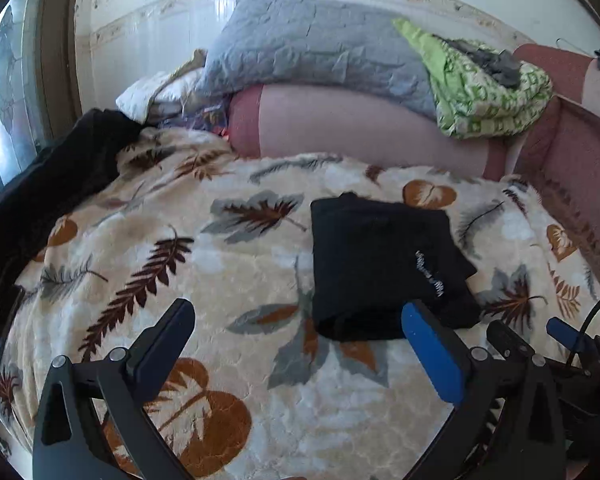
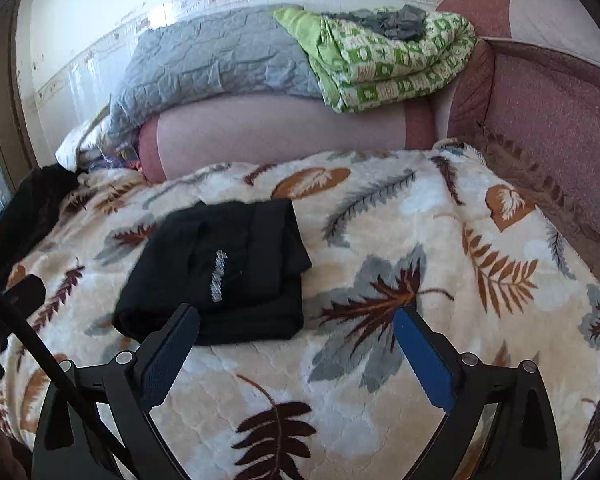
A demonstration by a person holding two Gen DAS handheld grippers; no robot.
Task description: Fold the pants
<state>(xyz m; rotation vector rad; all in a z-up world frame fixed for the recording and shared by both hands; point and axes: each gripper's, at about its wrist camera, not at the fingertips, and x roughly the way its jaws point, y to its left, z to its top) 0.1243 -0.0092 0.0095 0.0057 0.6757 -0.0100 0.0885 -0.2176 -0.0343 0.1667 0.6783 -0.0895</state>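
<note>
The black pants (image 1: 380,264) lie folded into a compact bundle on the leaf-patterned blanket (image 1: 180,240), with a small white logo facing up. My left gripper (image 1: 299,309) hovers open just before the bundle's near left corner, and nothing sits between its fingers. In the right wrist view the same pants (image 2: 220,268) lie ahead and to the left. My right gripper (image 2: 297,313) is open over the bundle's near right corner and grips nothing. A blue pad (image 1: 560,330) of the right gripper shows at the lower right of the left wrist view.
Another dark garment (image 1: 40,200) is heaped at the blanket's left edge. Behind the blanket lie a pink bolster (image 1: 360,128), a grey quilt (image 1: 312,52) and a green patterned quilt (image 1: 488,88). A reddish upholstered side (image 2: 560,128) borders the right. A black cable (image 2: 40,348) crosses the lower left.
</note>
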